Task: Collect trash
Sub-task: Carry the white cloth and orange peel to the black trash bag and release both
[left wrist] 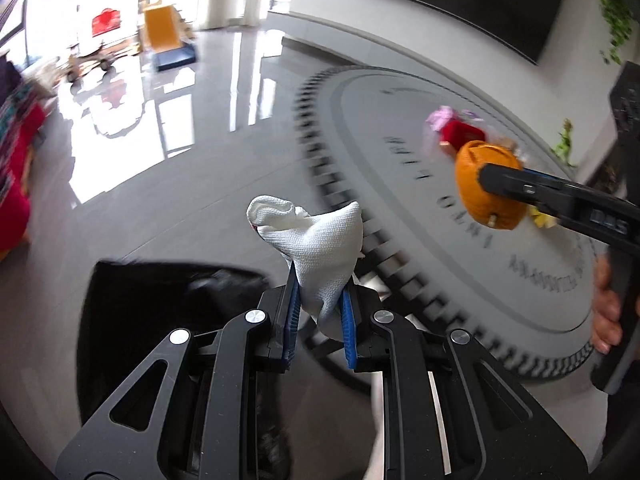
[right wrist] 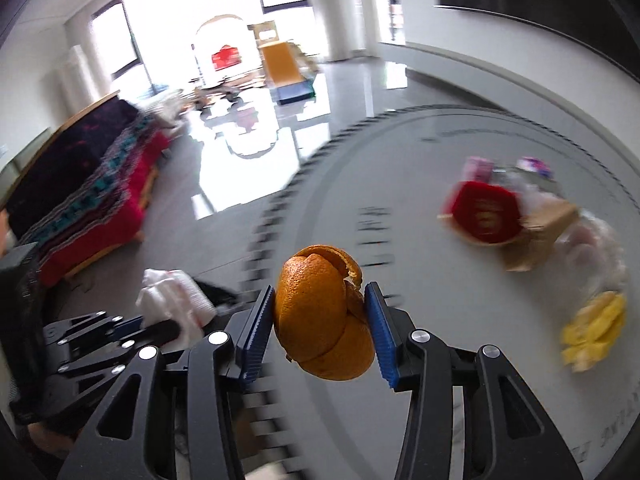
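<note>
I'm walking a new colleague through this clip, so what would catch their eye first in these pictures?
First the bright orange peel, gripped between the blue pads of the right gripper above the round grey table. Next, the crumpled white tissue pinched in the left gripper, over the dark bin on the floor. A red box and yellow scraps lie on the table.

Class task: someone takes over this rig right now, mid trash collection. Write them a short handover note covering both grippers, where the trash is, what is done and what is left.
Left gripper: shut on a crumpled white tissue, held above the floor near the black bin.
Right gripper: shut on an orange peel, held over the round grey table.
Done: both pieces lifted; neither is in the bin yet.
Left on the table: red packet, cardboard piece, clear plastic wrap, yellow scraps and pink wrappers.
</note>
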Action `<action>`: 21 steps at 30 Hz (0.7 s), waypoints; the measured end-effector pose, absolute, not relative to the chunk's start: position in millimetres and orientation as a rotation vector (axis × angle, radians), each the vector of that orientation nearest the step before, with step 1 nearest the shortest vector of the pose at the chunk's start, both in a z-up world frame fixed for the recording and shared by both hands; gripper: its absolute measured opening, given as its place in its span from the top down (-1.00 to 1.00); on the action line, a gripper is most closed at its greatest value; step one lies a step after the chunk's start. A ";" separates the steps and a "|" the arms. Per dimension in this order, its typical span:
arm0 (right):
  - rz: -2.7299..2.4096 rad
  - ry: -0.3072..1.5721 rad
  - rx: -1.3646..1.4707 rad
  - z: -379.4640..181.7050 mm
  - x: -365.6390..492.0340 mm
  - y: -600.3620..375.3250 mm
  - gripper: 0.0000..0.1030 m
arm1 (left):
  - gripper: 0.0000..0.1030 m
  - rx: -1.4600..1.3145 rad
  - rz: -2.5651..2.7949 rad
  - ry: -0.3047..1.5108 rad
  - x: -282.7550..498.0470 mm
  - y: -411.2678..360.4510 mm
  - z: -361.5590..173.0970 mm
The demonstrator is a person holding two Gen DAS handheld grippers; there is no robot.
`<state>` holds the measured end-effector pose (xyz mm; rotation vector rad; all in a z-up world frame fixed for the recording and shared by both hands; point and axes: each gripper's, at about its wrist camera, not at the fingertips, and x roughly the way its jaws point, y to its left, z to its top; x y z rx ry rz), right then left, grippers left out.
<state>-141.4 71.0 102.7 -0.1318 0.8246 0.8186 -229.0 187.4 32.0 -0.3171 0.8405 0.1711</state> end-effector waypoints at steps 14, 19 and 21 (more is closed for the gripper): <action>1.090 0.908 -0.291 72.4 -243.3 207.9 0.05 | 0.65 -0.495 0.471 0.907 -338.5 282.3 -22.0; 1.077 0.910 -0.317 66.6 -256.9 227.6 -0.34 | -0.87 -0.508 0.594 0.958 -357.4 297.0 -38.2; 1.081 0.895 -0.315 68.0 -258.8 223.8 -0.35 | -0.88 -0.543 0.586 0.930 -361.9 301.3 -40.0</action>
